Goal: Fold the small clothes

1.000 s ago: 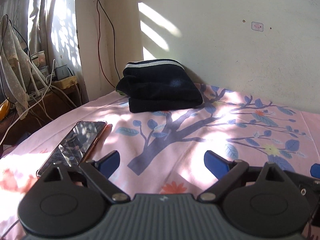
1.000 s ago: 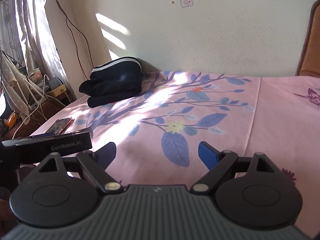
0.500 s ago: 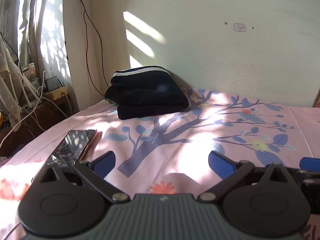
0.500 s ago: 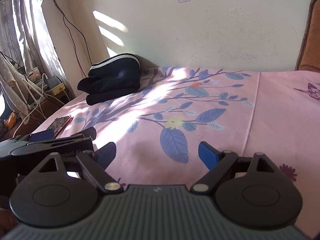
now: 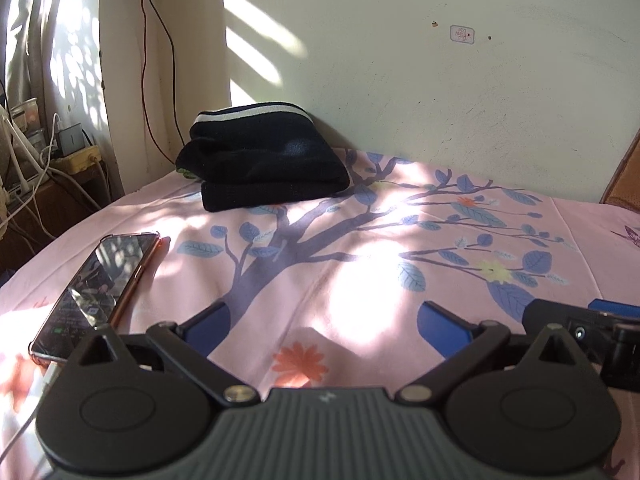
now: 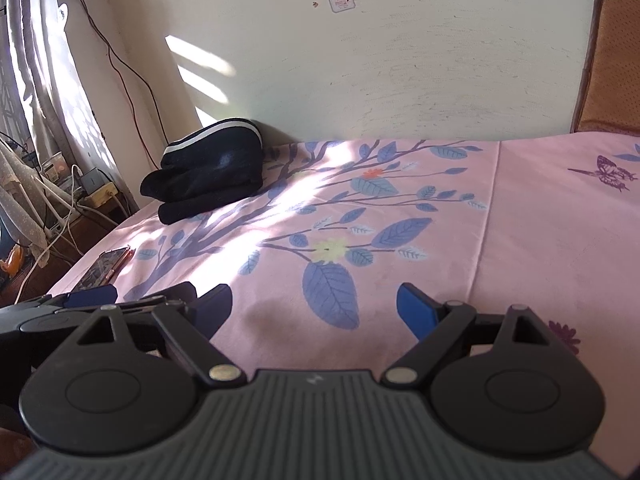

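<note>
Leftmost, at nine o'clock, a curtain (image 5: 48, 52) and tangled cables (image 5: 36, 168) edged the room, beside a cream wall (image 5: 400, 80). One phone (image 5: 100, 284) lay on the pink tree-print bedsheet (image 5: 360, 264) at eight o'clock. One folded dark garment (image 5: 260, 164) sat at eleven o'clock against the wall. Both tools hovered low: the left gripper (image 5: 324, 324) and the right gripper (image 6: 316, 308) each stood wide with nothing between the blue pads.

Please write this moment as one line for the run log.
left gripper: open, empty | right gripper: open, empty | dark folded clothes: stacked by wall | phone: on bedsheet
</note>
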